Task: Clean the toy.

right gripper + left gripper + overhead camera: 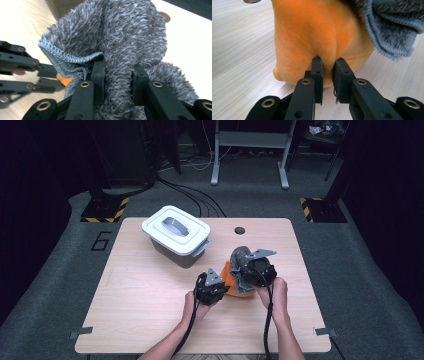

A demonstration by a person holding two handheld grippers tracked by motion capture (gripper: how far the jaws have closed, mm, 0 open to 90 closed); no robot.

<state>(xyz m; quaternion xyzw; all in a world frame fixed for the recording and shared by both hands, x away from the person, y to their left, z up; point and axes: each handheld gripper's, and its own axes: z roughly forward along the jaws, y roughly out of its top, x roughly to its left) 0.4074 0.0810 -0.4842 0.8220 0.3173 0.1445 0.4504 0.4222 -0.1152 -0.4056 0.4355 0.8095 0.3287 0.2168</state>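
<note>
An orange plush cloth [228, 271] [317, 30] lies on the wooden table [150, 300], right of centre. A grey fuzzy cloth [240, 255] [125, 30] with a stitched hem rests over its far right side. My left gripper [225, 284] [328, 62] is shut on a pinched fold at the near edge of the orange cloth. Just to the right, my right gripper [246, 270] [117, 67] is shut on a thick fold of the grey cloth and holds it raised. The left gripper's black linkage [25, 67] shows in the right gripper view, with a sliver of orange cloth [66, 80] beside it.
A white lidded box [176, 232] with a grey handle stands at the back left of the table. A round hole [239, 230] sits near the table's far edge. Grey carpet surrounds the table, with cables and stands behind it.
</note>
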